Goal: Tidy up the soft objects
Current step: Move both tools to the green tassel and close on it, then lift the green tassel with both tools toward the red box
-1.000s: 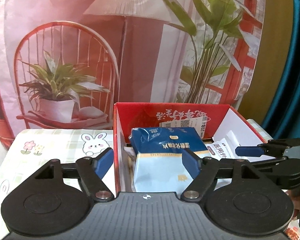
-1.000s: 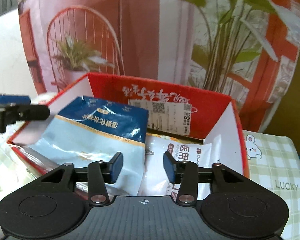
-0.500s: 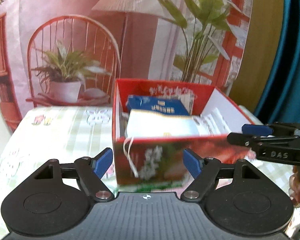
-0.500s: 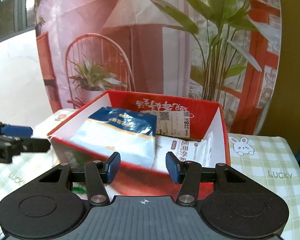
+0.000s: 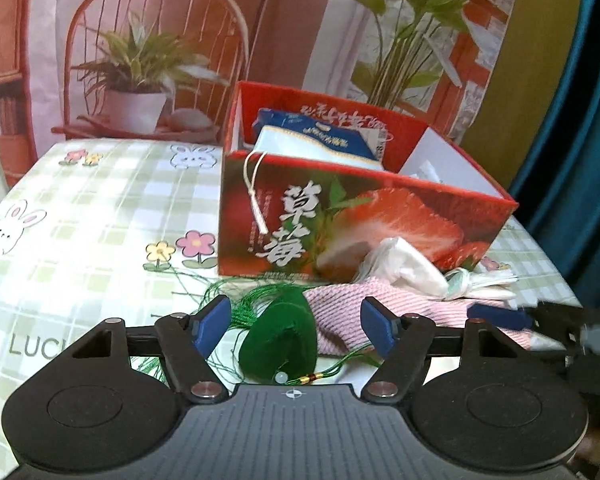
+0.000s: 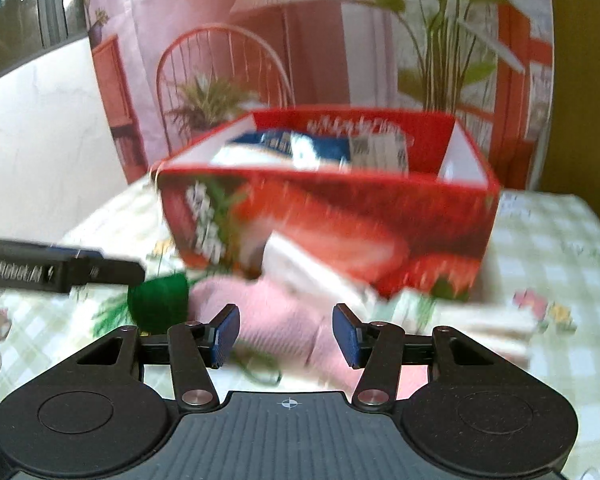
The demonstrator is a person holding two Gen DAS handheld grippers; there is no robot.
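A red strawberry box (image 5: 340,216) stands on the checked tablecloth and holds a blue-and-white soft pack (image 5: 320,144). In front of it lie a green felt pouch with a tassel (image 5: 280,340), a pink knitted cloth (image 5: 380,312) and a white tissue pack (image 5: 408,264). My left gripper (image 5: 296,324) is open and empty, its jaws either side of the green pouch. My right gripper (image 6: 286,334) is open and empty over the pink cloth (image 6: 276,320); this view is blurred. The box (image 6: 340,216) and green pouch (image 6: 160,300) also show there.
The tablecloth (image 5: 80,208) with rabbits and flowers spreads left of the box. A printed backdrop (image 5: 160,40) rises behind the table. A teal curtain (image 5: 580,120) hangs at the right. The right gripper's finger (image 5: 540,320) reaches in at the right edge.
Both grippers have pulled back from above the box and dropped low in front of it. The soft items in front of the box have come into view. Both stay open.
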